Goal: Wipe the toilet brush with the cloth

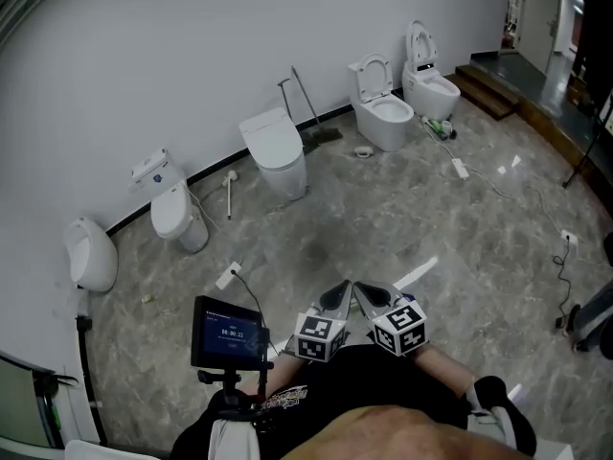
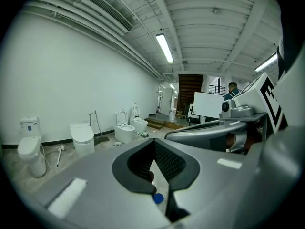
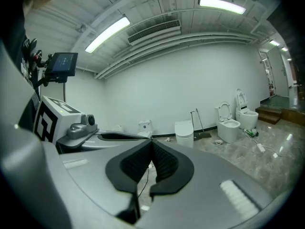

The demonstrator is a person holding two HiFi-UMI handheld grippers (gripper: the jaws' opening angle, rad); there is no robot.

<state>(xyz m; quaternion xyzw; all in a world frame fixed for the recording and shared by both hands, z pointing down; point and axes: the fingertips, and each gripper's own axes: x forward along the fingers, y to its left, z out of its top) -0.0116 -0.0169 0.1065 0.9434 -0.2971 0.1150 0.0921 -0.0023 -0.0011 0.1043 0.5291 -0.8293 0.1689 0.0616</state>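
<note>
A white toilet brush (image 1: 230, 192) leans by the wall between two toilets, far from both grippers; it also shows small in the left gripper view as the brush (image 2: 59, 154). I cannot make out a cloth in any view. My left gripper (image 1: 337, 297) and right gripper (image 1: 370, 295) are held close together just in front of the person's body, tips nearly touching. The left gripper (image 2: 153, 142) is shut with nothing between its pads. The right gripper (image 3: 151, 140) is also shut and empty.
Several toilets (image 1: 278, 147) and a urinal (image 1: 89, 254) line the white wall. A long-handled broom (image 1: 308, 108) leans there. A monitor on a tripod (image 1: 228, 333) stands at my left. Cables and a power strip (image 1: 460, 169) lie on the marble floor; steps (image 1: 488, 89) rise far right.
</note>
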